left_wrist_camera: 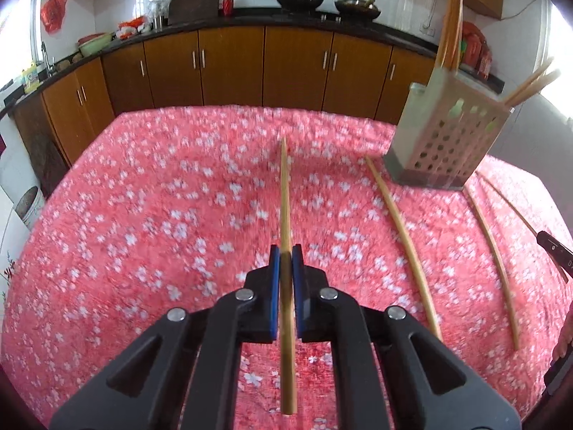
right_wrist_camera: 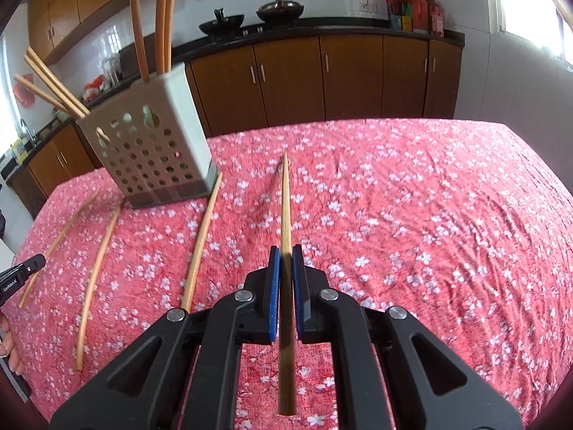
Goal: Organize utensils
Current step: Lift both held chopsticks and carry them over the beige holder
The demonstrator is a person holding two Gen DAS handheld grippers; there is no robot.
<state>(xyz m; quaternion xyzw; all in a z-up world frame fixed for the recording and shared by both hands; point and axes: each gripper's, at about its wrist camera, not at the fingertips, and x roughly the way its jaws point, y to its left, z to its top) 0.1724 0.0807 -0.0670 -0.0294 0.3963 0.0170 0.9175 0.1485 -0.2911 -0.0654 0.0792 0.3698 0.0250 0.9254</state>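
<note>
Surface: my counter wears a pink cloth with white blossoms, rumpled into folds off to the right of the right tongs. Room beyond: brown cabinet doors under a dark worktop, two woks on the stove, white tiled wall, window glare at the far right.

Left tongs: blue pads clamped on a chopstick that runs straight ahead from the pads and also back toward the camera. Right tongs: likewise clamped on a second chopstick, tip forward over the cloth.

Hard to read: the left view is smeared with motion blur, so the cloth pattern and holder edges are soft. I cannot tell whether either gripped stick touches the cloth at its far tip. A black part of the other tool pokes in at each view's outer edge, cut off by the frame, with a bit of hand beside it.

Container: a perforated beige holder stands on the cloth, ahead and left of the right tongs, ahead and right of the left tongs. Several chopsticks lean out of it, two bunches splayed apart; the taller ones run out of frame at the top.

Three loose chopsticks lie on the cloth between the two tongs, the nearest one's far end touching the holder's base.
</note>
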